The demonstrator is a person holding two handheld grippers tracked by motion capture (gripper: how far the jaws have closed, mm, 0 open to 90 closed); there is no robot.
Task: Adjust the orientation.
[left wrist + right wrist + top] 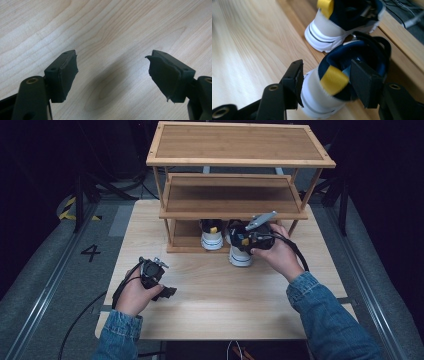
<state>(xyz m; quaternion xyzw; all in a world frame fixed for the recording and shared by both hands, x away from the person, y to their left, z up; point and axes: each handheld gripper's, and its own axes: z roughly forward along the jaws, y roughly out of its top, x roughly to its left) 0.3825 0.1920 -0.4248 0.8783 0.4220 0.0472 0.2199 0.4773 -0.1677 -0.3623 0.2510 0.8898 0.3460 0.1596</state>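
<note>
My left gripper (167, 292) idled over the table (210, 290), jaws apart and empty. One sneaker (212, 235) already sat on the rack's (235, 150) bottom shelf; the second sneaker (240, 254) stood just beside it, heel out on the table. My right gripper (324, 82) straddled that heel, jaws apart, one inside the collar, so I judged it needed pushing in.

A three-tier rack (235, 165) stands at the far side of the surface (210, 305). One shoe (212, 236) sits on its bottom shelf; a second shoe (240, 254) stands just right of it, at the shelf's front edge, heel towards me.
</note>
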